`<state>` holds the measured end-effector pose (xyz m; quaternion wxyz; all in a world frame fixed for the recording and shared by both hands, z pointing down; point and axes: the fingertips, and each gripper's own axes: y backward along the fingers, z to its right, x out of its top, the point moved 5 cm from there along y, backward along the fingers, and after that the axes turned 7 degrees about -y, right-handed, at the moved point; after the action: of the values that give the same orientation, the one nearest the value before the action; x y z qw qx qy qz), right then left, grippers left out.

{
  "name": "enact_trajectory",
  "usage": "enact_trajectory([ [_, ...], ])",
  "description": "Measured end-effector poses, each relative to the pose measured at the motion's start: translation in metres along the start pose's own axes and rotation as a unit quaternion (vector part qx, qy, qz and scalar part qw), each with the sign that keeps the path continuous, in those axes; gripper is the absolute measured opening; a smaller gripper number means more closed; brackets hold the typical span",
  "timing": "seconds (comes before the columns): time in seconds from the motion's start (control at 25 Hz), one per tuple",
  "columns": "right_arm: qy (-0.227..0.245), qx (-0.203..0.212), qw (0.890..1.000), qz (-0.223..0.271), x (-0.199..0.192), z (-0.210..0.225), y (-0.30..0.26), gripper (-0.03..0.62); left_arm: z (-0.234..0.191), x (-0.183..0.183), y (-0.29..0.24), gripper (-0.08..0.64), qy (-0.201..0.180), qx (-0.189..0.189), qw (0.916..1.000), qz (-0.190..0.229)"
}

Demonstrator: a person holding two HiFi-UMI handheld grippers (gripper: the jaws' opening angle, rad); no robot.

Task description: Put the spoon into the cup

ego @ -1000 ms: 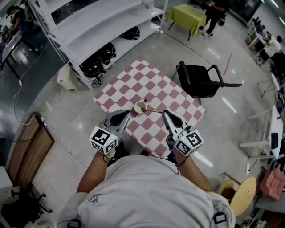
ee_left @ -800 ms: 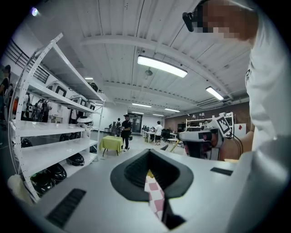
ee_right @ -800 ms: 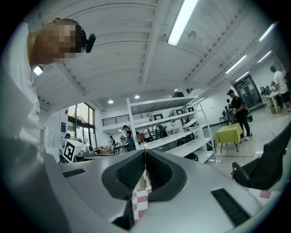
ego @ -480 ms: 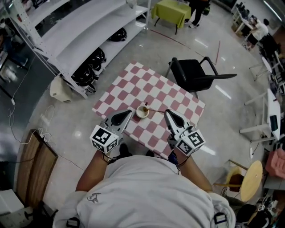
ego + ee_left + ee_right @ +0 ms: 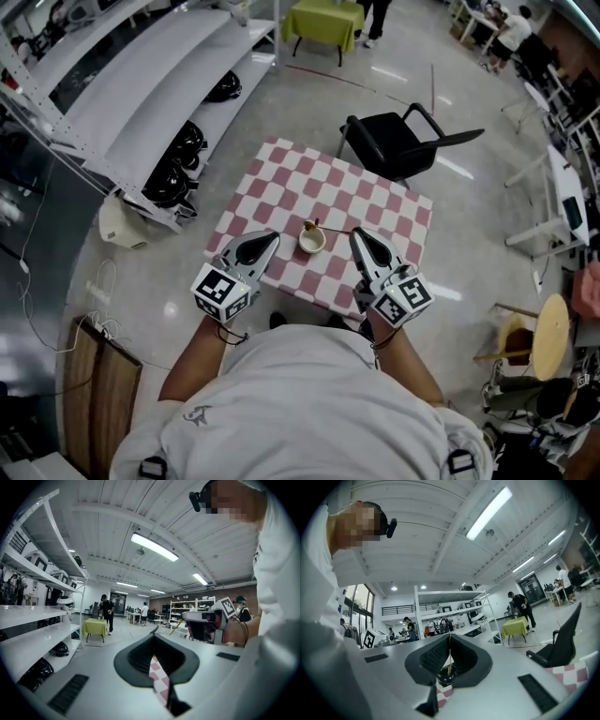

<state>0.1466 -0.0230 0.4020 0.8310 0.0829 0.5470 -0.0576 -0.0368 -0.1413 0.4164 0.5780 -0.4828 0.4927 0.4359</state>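
The spoon (image 5: 312, 226) is hard to make out. In the head view only a small thin piece is seen at the far rim of the cup (image 5: 311, 242), and it cannot be told there whether it lies inside or merely against the rim. The cup is set on the checked surface (image 5: 375, 202), between the two hand-held grippers and apart from both. The person is largely cut off by the lower edge, so only shoulders and forearms are seen.

The left hand-held gripper (image 5: 268, 238) is closed, with its tips met and nothing held. In the left gripper view only a sliver of pink and white checks is shown through the slit below the tips, and the cup is not made out there. The right hand-held gripper (image 5: 358, 234) is likewise closed and empty. Through its slit, in the right gripper view, a dark round cup is glimpsed with something pale and slender in it, a detail not given from above.

The chair (image 5: 398, 150) at the far side of the surface is seen whole from above but cut off in the right gripper view. The shelves (image 5: 141, 103) are cut off at the left.
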Motion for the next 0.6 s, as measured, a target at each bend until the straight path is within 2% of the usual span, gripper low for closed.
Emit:
enact_trajectory([
  [0.32,-0.006,-0.029,1.0,0.002,-0.013,-0.017,-0.006,0.034,-0.013,-0.011,0.007,0.012,0.011,-0.027,0.9996,-0.002],
  [0.6,-0.007,-0.029,0.999,-0.01,-0.021,-0.006,-0.019,0.034,-0.021,-0.025,0.003,0.012,0.03,-0.022,0.9993,-0.007],
])
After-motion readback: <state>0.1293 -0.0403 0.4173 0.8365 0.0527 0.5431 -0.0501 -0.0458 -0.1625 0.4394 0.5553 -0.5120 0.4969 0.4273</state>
